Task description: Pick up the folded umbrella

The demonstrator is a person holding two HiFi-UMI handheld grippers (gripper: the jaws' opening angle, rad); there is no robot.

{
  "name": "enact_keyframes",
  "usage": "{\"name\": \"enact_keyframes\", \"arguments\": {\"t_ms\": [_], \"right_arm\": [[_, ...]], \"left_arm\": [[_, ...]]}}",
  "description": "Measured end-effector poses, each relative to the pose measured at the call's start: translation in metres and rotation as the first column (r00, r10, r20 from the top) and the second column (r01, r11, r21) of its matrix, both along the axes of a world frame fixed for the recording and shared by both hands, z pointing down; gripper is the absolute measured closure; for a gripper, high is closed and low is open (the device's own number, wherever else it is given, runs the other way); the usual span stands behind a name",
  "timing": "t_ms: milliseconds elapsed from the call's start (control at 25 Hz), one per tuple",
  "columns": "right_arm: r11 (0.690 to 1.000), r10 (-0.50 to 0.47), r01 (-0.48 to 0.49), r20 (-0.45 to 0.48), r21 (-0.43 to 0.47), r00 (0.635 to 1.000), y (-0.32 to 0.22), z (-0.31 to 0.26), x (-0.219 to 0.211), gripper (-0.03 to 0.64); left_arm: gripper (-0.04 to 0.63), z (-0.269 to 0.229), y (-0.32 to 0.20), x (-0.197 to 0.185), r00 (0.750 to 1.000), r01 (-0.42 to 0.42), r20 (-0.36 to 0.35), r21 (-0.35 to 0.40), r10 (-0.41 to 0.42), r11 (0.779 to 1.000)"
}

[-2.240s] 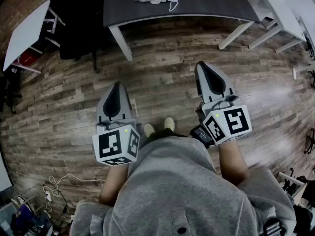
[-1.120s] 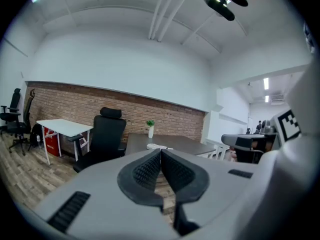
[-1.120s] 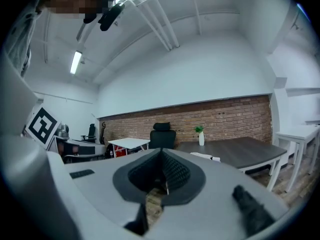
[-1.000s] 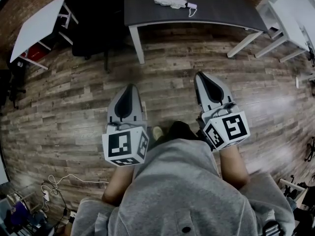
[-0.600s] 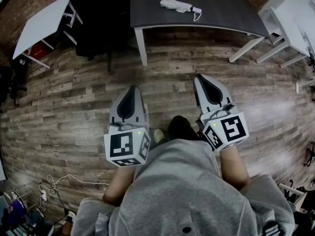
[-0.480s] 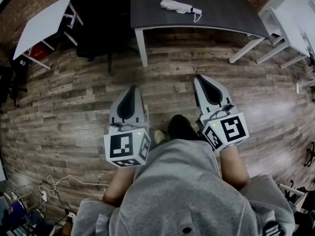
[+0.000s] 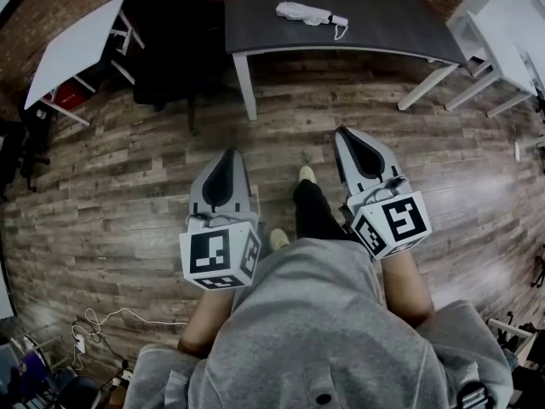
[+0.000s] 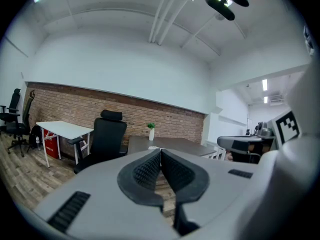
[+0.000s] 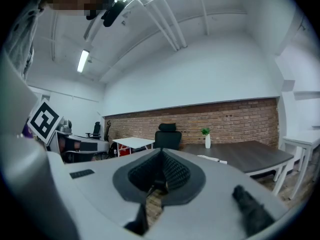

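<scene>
A white folded umbrella (image 7: 305, 12) with a wrist loop lies on the dark table (image 7: 400, 24) at the top of the head view. In the right gripper view the umbrella (image 9: 210, 158) shows as a pale strip on the table top (image 9: 250, 156). Both grippers are held out at waist height over the wood floor, well short of the table. My left gripper (image 7: 226, 155) has its jaws together with nothing between them. My right gripper (image 7: 347, 134) is likewise shut and empty. In the left gripper view its jaw tips (image 8: 161, 152) meet in front of the table (image 8: 170, 144).
A black office chair (image 7: 162, 32) stands left of the dark table, with a white desk (image 7: 72, 49) further left. More white tables (image 7: 502, 32) stand at the right. A small vase with a plant (image 9: 207, 140) stands on the dark table. Cables (image 7: 102, 322) lie on the floor at lower left.
The table and umbrella have drifted slightly in the head view as the person steps; a leg and shoe now reach forward between the grippers. Both grippers stay shut.
</scene>
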State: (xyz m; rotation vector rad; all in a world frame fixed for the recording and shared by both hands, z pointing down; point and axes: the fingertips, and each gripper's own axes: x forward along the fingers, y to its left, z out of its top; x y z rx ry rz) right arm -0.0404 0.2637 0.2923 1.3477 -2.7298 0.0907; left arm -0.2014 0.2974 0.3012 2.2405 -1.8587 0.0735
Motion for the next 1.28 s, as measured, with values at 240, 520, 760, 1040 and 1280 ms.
{"name": "enact_keyframes", "arguments": {"t_ms": [240, 520, 760, 1040, 1280], "right_arm": [[1.0, -0.003, 0.003, 0.004, -0.004, 1.0, -0.012, 0.004, 0.007, 0.592], [1.0, -0.015, 0.015, 0.002, -0.018, 1.0, -0.045, 0.01, 0.011, 0.592], [0.999, -0.004, 0.004, 0.006, -0.038, 1.0, -0.07, 0.018, 0.018, 0.592], [0.999, 0.012, -0.011, 0.008, -0.048, 1.0, -0.09, 0.023, 0.024, 0.592], [0.998, 0.017, -0.017, 0.008, -0.061, 1.0, -0.107, 0.031, 0.029, 0.592]], "left_arm": [[0.581, 0.0, -0.01, 0.009, 1.0, -0.006, 0.014, 0.001, 0.006, 1.0], [0.581, 0.001, -0.041, 0.01, 1.0, 0.001, 0.023, -0.011, -0.001, 1.0], [0.581, 0.008, -0.07, 0.019, 1.0, -0.016, 0.024, -0.026, 0.017, 1.0], [0.581, 0.015, -0.092, 0.027, 0.999, -0.042, 0.023, -0.042, 0.043, 0.998], [0.581, 0.018, -0.11, 0.03, 0.999, -0.039, 0.022, -0.046, 0.04, 0.998]]}}
